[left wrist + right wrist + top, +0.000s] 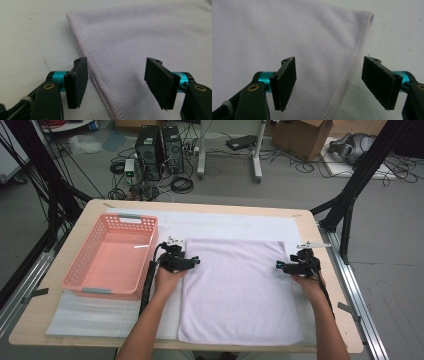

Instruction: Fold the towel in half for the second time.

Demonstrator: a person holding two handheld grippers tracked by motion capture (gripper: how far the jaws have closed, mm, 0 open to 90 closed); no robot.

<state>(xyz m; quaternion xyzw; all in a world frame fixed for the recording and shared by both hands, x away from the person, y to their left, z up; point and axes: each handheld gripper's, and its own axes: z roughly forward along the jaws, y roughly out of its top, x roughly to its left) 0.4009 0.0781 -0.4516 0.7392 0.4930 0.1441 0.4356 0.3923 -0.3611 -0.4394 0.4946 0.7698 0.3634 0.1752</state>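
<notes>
While astride the towel [240, 290] hems, both grippers' jaws apart.

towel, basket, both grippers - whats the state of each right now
towel: spread flat on the table, folded double at its left hem, not lifted
pink basket: upright, empty, left of the towel
left gripper: open, jaws astride the towel's left hem, pads not pressing it
right gripper: open, jaws astride the towel's right hem near the far corner, not gripping
</notes>
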